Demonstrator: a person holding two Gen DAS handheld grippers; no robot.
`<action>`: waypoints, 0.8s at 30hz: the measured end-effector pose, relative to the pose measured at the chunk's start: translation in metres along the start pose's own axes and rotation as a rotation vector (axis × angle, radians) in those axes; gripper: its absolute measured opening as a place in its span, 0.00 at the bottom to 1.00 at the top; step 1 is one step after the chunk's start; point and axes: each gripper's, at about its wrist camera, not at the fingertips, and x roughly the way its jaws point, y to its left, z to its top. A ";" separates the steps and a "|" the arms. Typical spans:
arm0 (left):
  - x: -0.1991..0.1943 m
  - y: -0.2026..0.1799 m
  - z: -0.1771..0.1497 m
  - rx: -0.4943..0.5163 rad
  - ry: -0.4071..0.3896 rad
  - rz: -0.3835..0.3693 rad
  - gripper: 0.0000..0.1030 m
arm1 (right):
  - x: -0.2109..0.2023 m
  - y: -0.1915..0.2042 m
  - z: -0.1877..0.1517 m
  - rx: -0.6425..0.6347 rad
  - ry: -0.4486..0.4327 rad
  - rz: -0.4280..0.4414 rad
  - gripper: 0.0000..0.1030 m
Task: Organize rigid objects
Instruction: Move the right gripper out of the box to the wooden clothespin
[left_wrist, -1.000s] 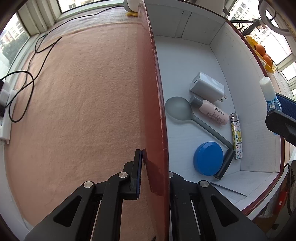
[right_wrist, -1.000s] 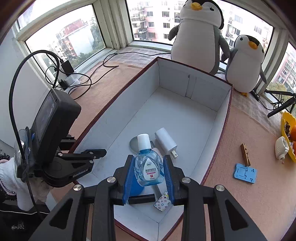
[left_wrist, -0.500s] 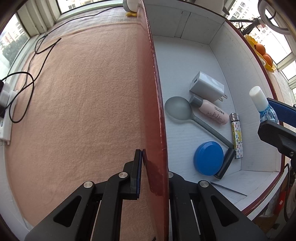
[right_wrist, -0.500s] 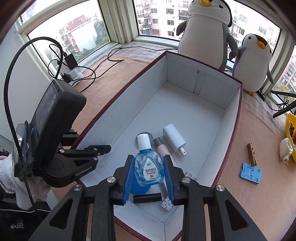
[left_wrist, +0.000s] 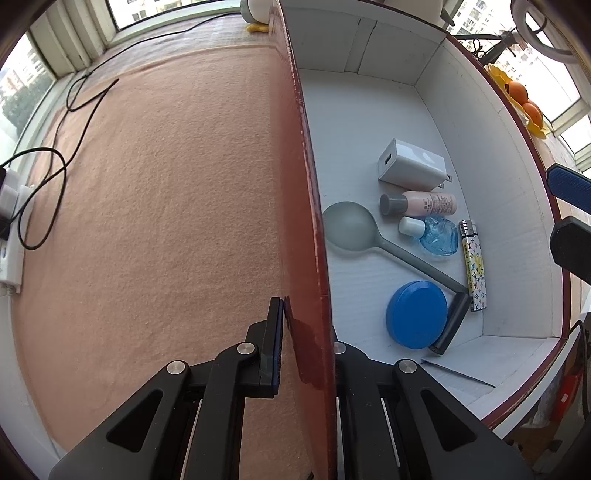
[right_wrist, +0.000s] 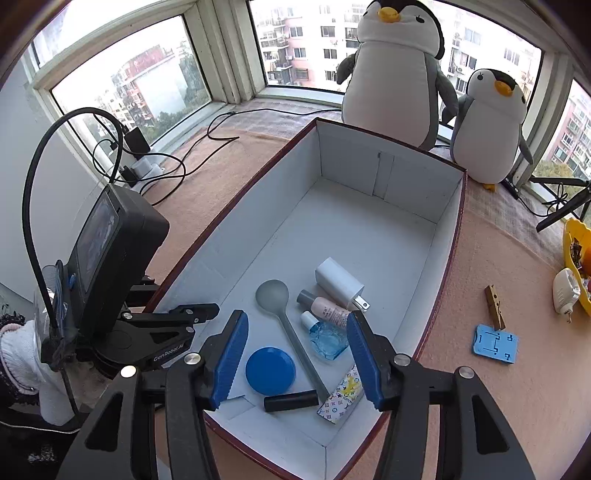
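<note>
A white-lined, dark red box (right_wrist: 384, 177) holds a white charger (right_wrist: 338, 282), a pink bottle (right_wrist: 327, 308), a grey spoon (right_wrist: 284, 314), a blue lid (right_wrist: 270, 370), a patterned lighter (right_wrist: 341, 397) and a black tube (right_wrist: 291, 400). The blue eye-drop bottle (right_wrist: 327, 338) lies on the box floor, also in the left wrist view (left_wrist: 436, 234). My right gripper (right_wrist: 297, 358) is open and empty above it. My left gripper (left_wrist: 306, 328) is shut on the box's left wall (left_wrist: 306, 206).
On the peach mat right of the box lie a blue card holder (right_wrist: 495, 343), a wooden clip (right_wrist: 494, 306) and a white plug (right_wrist: 565, 295). Two plush penguins (right_wrist: 395, 70) stand behind the box. Cables and a power strip (right_wrist: 146, 168) lie at the left.
My right gripper has opened and let go of the eye-drop bottle, which now lies in the box beside the pink bottle. The left gripper has not moved.
</note>
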 end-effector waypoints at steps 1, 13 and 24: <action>0.000 -0.001 0.001 0.003 0.001 0.002 0.07 | -0.002 -0.002 0.000 0.009 -0.006 -0.002 0.51; 0.007 -0.012 0.009 0.036 0.035 0.003 0.07 | -0.032 -0.062 -0.013 0.169 -0.084 -0.046 0.52; 0.013 -0.015 0.017 0.052 0.059 -0.003 0.07 | -0.030 -0.156 -0.019 0.342 -0.076 -0.180 0.52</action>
